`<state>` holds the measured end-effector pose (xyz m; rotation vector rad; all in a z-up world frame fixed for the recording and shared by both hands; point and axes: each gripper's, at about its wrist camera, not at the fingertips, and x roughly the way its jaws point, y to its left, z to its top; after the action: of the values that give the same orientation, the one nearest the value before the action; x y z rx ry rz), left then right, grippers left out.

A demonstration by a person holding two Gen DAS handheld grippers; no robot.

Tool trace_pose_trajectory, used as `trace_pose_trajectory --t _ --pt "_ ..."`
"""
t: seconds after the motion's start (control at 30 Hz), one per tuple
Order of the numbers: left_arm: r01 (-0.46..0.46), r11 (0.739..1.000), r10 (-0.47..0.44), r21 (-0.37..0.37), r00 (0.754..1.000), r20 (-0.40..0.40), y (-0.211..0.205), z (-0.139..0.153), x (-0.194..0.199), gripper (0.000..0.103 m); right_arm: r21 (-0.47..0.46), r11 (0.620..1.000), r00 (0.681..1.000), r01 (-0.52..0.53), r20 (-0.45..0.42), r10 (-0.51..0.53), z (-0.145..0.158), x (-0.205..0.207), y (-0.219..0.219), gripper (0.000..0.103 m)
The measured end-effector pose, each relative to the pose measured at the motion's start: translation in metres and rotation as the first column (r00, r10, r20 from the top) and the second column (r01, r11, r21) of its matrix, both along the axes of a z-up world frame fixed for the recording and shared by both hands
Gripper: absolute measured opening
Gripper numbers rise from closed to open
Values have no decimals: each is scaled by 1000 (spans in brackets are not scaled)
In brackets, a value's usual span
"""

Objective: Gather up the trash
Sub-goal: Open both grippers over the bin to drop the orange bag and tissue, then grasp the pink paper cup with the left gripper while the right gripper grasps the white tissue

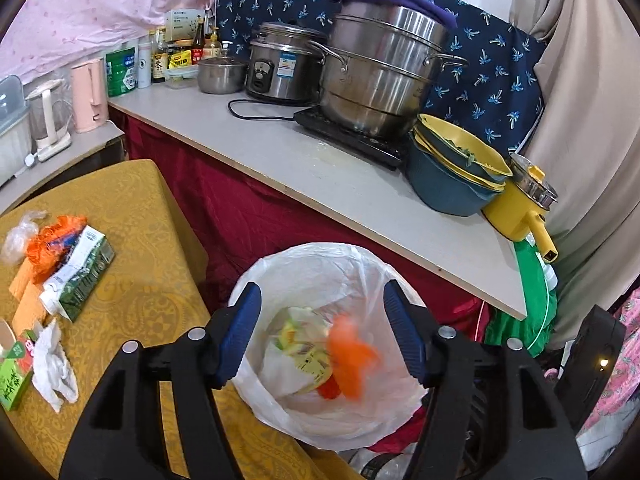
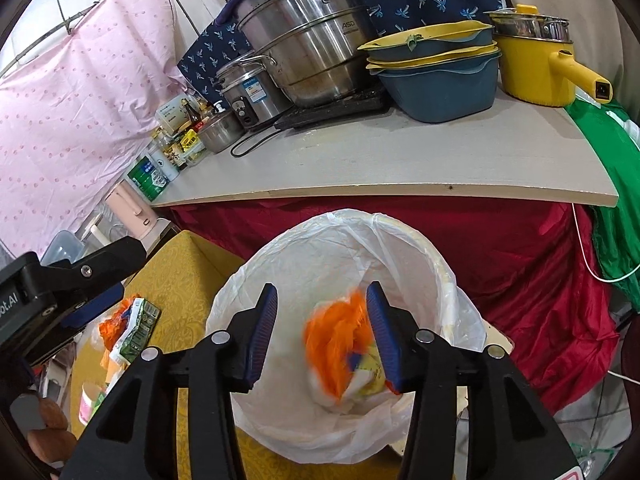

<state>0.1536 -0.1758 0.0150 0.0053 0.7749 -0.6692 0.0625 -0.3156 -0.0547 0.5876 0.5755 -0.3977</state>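
Note:
A bin lined with a white plastic bag [image 1: 320,272] [image 2: 404,240] stands beside the yellow-clothed table [image 1: 152,240]. Both grippers hover over its mouth. My left gripper [image 1: 320,340] is open and empty. My right gripper [image 2: 324,336] is open; a blurred orange wrapper [image 2: 336,340] [image 1: 350,354] is in the air between its fingers, above trash lying in the bag. On the table lie a green-white carton [image 1: 80,276], an orange bag [image 1: 52,244], a crumpled white tissue [image 1: 52,364] and a small green box [image 1: 14,384].
A grey counter [image 1: 360,184] behind the bin carries steel pots [image 1: 380,72], a rice cooker [image 1: 284,64], stacked blue-yellow basins [image 1: 456,168], a yellow pot [image 1: 524,204] and bottles. Red cloth [image 2: 520,280] hangs under the counter. The left gripper's body [image 2: 60,292] shows in the right wrist view.

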Motion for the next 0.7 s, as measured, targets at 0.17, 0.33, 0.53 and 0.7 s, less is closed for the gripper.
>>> trace_pose_trajectory --t 0.17,0.33,0.53,0.7 --pt "-28 1000 28 -4 1000 -1 15 4 4 60 -12 1000 1000 -5 13 5 10 0 9 49" --pt "-61 998 61 -7 998 14 35 10 4 60 -35 999 999 -29 25 30 23 3 25 50" --pt "-115 993 115 -16 993 33 69 17 4 60 -58 996 996 -66 49 68 40 7 48 53" --pt "-171 985 171 -23 984 46 103 23 5 61 -80 990 991 -113 61 118 52 13 75 54"
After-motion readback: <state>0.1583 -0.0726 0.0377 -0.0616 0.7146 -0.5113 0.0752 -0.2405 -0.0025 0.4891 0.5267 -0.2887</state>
